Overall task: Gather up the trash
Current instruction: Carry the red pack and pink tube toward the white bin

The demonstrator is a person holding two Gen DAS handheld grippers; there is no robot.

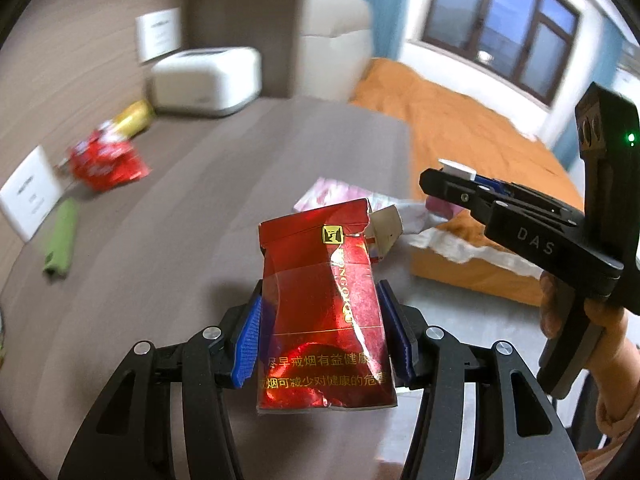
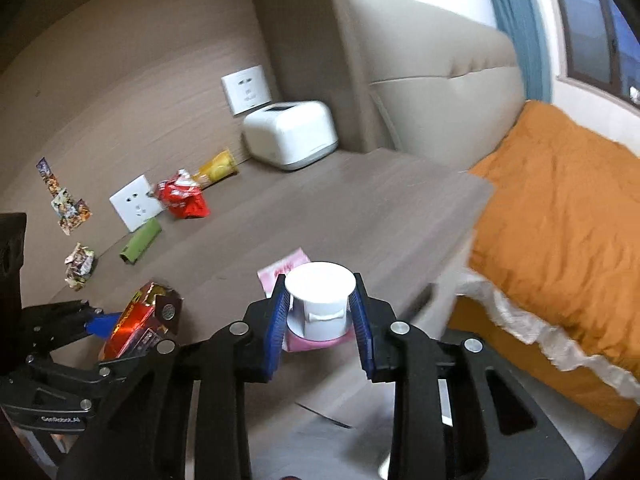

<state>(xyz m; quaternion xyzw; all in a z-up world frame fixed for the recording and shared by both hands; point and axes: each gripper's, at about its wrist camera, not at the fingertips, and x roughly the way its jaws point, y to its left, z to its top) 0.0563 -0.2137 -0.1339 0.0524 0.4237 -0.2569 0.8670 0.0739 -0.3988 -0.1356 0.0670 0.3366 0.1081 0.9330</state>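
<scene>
My left gripper [image 1: 320,328] is shut on a crumpled red cigarette pack [image 1: 324,304], held upright above the wooden table [image 1: 224,184]; the same pack [image 2: 136,324] shows at the lower left of the right wrist view. My right gripper [image 2: 322,312] is shut on a small white cup [image 2: 320,300], its blue pads pressing both sides. That gripper [image 1: 452,178] also appears at the right of the left wrist view, carrying the cup. A pink wrapper [image 2: 284,268] lies on the table just beyond the cup.
Along the wall lie a red snack bag [image 2: 182,198], a yellow packet [image 2: 218,166], a green lighter [image 2: 140,242] and a crumpled wrapper [image 2: 80,266]. A white appliance [image 2: 290,136] stands in the corner. A bed with an orange cover [image 2: 560,220] lies past the table's right edge.
</scene>
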